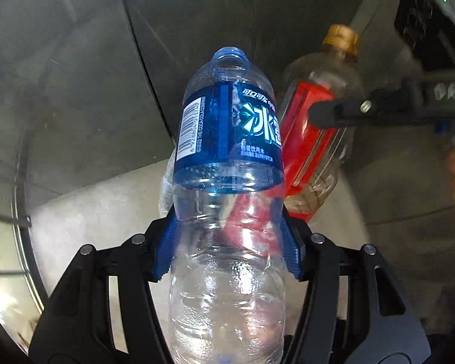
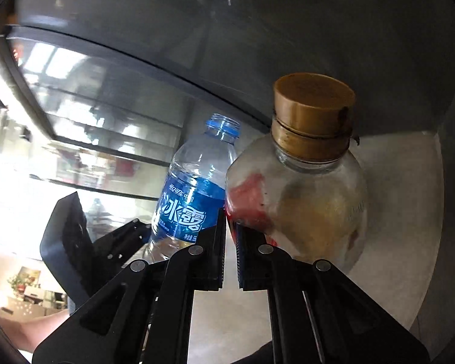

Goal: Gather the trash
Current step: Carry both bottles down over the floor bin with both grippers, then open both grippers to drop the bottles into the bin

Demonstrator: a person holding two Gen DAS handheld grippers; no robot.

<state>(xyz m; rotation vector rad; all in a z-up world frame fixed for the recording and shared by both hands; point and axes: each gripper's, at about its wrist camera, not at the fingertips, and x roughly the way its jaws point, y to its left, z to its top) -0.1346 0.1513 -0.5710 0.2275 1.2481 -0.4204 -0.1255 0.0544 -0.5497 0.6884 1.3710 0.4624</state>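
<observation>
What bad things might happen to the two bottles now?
The right gripper seems to pinch only a thin edge of the red label on the gold-capped bottle, so that bottle might slip out and drop. The blue-label bottle in the left gripper has no cap, so any leftover drops could spill. The two bottles hang close together and might knock each other.

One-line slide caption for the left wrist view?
Left gripper clamps a capless blue-labelled water bottle beside a gold-capped bottle.

The clear water bottle (image 1: 227, 139) wears a blue label with white characters. At its two o'clock, the clear bottle (image 1: 315, 133) has a red label and gold cap (image 1: 340, 40).
</observation>
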